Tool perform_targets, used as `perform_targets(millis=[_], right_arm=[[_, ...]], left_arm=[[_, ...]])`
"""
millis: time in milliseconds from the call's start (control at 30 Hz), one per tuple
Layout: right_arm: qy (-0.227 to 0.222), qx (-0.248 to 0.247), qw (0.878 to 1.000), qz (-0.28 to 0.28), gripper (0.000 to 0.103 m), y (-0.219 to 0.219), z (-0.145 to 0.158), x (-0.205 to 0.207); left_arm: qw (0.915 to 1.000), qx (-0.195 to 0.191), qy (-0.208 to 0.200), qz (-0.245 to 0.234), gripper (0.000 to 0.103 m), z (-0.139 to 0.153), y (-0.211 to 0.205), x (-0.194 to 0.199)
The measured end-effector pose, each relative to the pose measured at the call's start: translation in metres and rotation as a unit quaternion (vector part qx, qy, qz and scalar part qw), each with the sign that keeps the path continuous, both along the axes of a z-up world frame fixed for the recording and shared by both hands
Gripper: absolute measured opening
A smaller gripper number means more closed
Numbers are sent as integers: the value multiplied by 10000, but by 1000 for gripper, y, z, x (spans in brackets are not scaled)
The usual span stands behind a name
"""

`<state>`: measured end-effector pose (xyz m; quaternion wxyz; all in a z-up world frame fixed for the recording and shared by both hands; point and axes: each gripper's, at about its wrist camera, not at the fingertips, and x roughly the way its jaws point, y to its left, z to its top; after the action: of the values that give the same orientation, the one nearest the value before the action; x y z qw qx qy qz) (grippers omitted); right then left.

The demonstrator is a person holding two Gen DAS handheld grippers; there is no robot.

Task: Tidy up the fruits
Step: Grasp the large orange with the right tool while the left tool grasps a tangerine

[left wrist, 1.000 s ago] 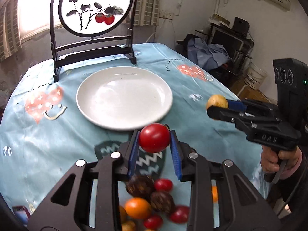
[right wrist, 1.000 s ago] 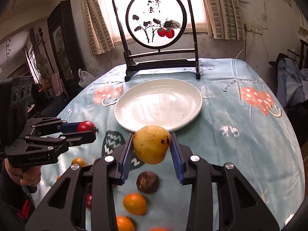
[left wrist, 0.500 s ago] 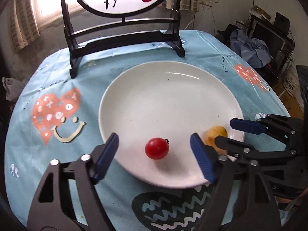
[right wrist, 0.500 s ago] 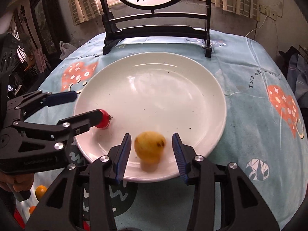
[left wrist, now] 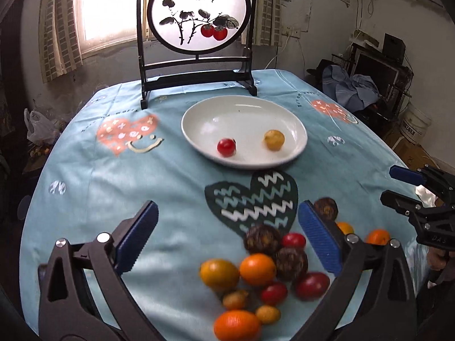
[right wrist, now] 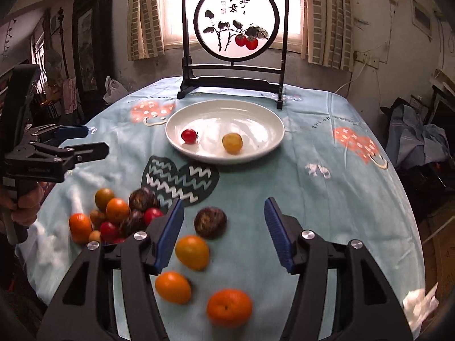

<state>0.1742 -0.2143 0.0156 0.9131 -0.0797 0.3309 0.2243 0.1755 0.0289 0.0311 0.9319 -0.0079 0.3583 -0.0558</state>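
Observation:
On the white plate (left wrist: 247, 105) (right wrist: 256, 122) lie a red tomato (left wrist: 226, 147) (right wrist: 189, 136) and a yellow fruit (left wrist: 274, 139) (right wrist: 232, 143). A pile of oranges, tomatoes and dark brown fruits (left wrist: 261, 270) (right wrist: 119, 216) lies on the blue tablecloth nearer me. My left gripper (left wrist: 227, 236) (right wrist: 76, 139) hangs over the pile, its jaws opening wide with nothing between the pads. My right gripper (right wrist: 223, 227) (left wrist: 398, 184) is also opening and holds nothing; a dark fruit (right wrist: 210, 222) and an orange (right wrist: 192, 251) lie on the cloth below its gap.
A black stand with a round painted screen (left wrist: 199, 17) (right wrist: 236, 20) rises behind the plate. Two loose oranges (right wrist: 229, 307) lie near the front edge. A crumpled white tissue (right wrist: 421, 304) sits at the table's right edge. A person's hand (right wrist: 25, 204) grips the left handle.
Both grippers let go of the tomato and the yellow fruit on the plate, opened, and drew back from the plate to above the fruit pile.

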Motion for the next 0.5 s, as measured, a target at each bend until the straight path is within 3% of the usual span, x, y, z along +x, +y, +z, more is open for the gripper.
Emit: perform_targets(millis=[133, 267, 500], right_arm=[[157, 106, 9995, -266, 59, -17, -27, -33], [360, -4, 9980, -512, 59, -22, -50, -41], [482, -66, 9968, -633, 59, -22, -67, -40]], left_arm=[[9998, -111, 185, 56, 100, -27, 9, -47], [9996, -99, 259, -1, 100, -50, 15, -80], [9993, 81, 373, 34, 100, -78, 15, -102]])
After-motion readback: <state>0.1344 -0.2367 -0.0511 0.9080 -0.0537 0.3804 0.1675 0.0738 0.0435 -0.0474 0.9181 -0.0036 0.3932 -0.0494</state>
